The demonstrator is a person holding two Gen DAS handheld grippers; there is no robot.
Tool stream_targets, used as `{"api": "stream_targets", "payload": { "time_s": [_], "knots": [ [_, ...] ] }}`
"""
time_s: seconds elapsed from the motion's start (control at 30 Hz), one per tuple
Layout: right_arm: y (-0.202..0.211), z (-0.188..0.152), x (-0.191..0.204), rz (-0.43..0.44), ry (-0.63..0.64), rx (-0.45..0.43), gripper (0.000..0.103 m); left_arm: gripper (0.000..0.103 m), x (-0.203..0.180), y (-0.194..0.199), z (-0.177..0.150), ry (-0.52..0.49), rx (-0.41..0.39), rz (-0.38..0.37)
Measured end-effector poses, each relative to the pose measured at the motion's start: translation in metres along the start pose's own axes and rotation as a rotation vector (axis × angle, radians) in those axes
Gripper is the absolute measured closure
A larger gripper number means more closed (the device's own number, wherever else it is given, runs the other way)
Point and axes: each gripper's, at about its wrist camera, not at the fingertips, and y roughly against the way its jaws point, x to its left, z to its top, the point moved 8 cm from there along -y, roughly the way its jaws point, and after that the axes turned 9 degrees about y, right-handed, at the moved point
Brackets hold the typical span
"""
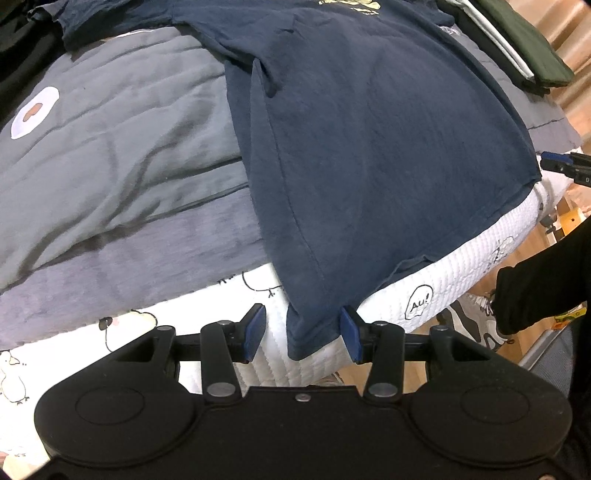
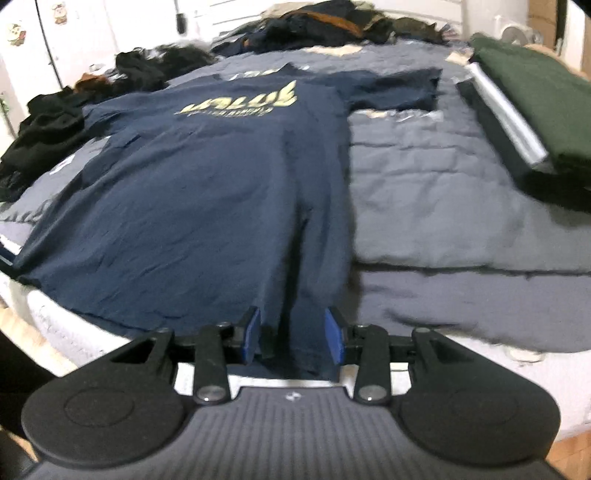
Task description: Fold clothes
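One navy T-shirt (image 2: 207, 192), laid flat on a bed (image 1: 461, 258), printed side up. Long axis runs from the hem at the bed's near edge to the collar at the far end; the yellow chest print (image 2: 240, 101) reads upside down from the hem end. Both short sleeves are spread outward. Fabric is dark blue, lightly creased, with a stitched side seam and hem; the hem overhangs the white quilted mattress edge, which carries small cartoon drawings.

Under the T-shirt: a grey-blue quilt (image 2: 443, 192), rumpled.

Beyond the T-shirt's collar: a heap of dark clothes (image 2: 332, 22), extending around its left sleeve side.

Off the T-shirt's right sleeve side: a stack of folded garments (image 2: 535, 103), dark green on top.

Left gripper (image 1: 303, 332) at the T-shirt's hem corner on the left side: fingers apart, the corner hanging between them, touching the right pad and well clear of the other; not clamped.

Right gripper (image 2: 293, 338) at the opposite hem corner: fingers apart with a hanging fold of the hem between them; pads do not appear to press it, though the view is blurred.
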Motion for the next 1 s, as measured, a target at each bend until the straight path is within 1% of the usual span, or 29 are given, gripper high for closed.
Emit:
{"api": "stream_targets", "payload": {
  "time_s": [0.07, 0.17, 0.27, 0.37, 0.43, 0.47, 0.57, 0.63, 0.73, 0.77, 0.87, 1.0],
  "knots": [
    [-0.004, 0.001, 0.006, -0.007, 0.044, 0.009, 0.066, 0.058, 0.0, 0.001, 0.001, 0.001, -0.003, 0.001],
    [0.0, 0.007, 0.004, 0.002, 0.029, -0.024, 0.066, 0.058, 0.0, 0.004, 0.001, 0.001, -0.007, -0.002],
    [0.004, 0.009, -0.015, 0.0, -0.077, -0.05, 0.066, 0.058, 0.0, 0.005, 0.001, -0.002, -0.008, -0.001],
    [0.002, 0.009, -0.02, -0.084, -0.027, -0.044, 0.067, 0.057, 0.001, 0.005, 0.001, -0.002, -0.009, 0.001],
    [-0.002, 0.008, -0.01, -0.101, 0.052, -0.04, 0.069, 0.057, 0.001, 0.005, 0.002, 0.001, -0.01, 0.002],
    [-0.004, 0.008, -0.005, -0.109, 0.094, -0.039, 0.071, 0.056, 0.001, 0.005, 0.002, 0.002, -0.01, 0.002],
    [-0.013, 0.007, 0.014, -0.123, 0.228, -0.023, 0.081, 0.055, -0.001, 0.004, 0.0, -0.003, -0.005, 0.003],
    [-0.021, 0.002, 0.022, -0.121, 0.286, 0.01, 0.088, 0.055, -0.002, 0.004, -0.001, -0.005, -0.003, 0.002],
    [-0.023, -0.001, 0.037, -0.057, 0.322, 0.011, 0.09, 0.055, -0.001, 0.003, -0.001, -0.004, -0.001, 0.002],
    [-0.023, -0.001, 0.041, -0.029, 0.318, 0.011, 0.09, 0.055, -0.001, 0.002, -0.001, -0.003, -0.001, 0.003],
    [-0.025, -0.003, 0.037, 0.022, 0.232, 0.032, 0.089, 0.054, 0.0, 0.001, -0.002, -0.001, 0.001, 0.006],
    [-0.008, 0.007, 0.014, 0.019, 0.081, -0.036, 0.088, 0.054, 0.0, 0.002, -0.002, 0.002, -0.006, 0.0]
  ]
}}
